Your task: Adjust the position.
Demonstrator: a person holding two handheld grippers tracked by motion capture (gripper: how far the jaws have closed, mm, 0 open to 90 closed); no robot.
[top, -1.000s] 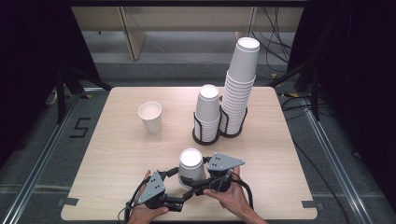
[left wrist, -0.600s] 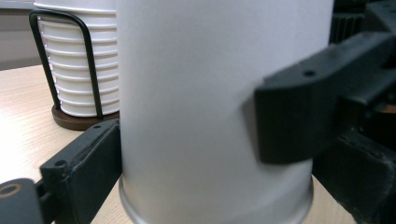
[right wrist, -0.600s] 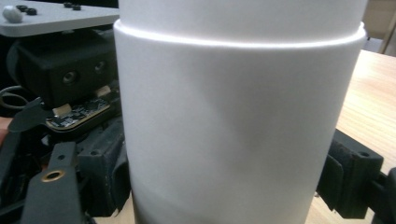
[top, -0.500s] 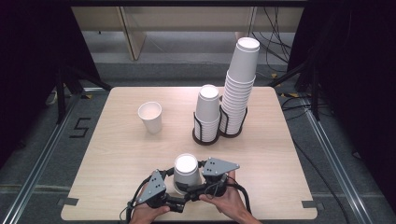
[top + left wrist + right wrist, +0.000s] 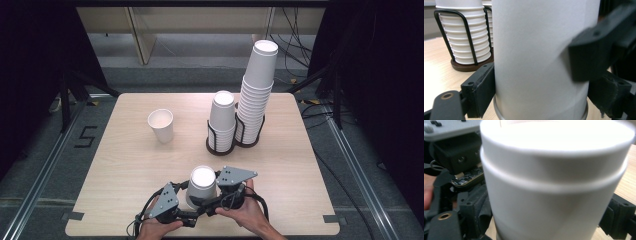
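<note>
At the near edge of the table (image 5: 125,165) a paper cup (image 5: 201,186) is standing upside down, and it is looking like two cups nested, with a second rim showing partway down. The left gripper (image 5: 192,206) is pressing its jaws, which have just been closing, against the cup's sides low down. The right gripper (image 5: 212,200) is clamping it higher up. The cup is light and thin-walled, so it is likely to dent or slip; gripping near a stiff rim seems safest.
</note>
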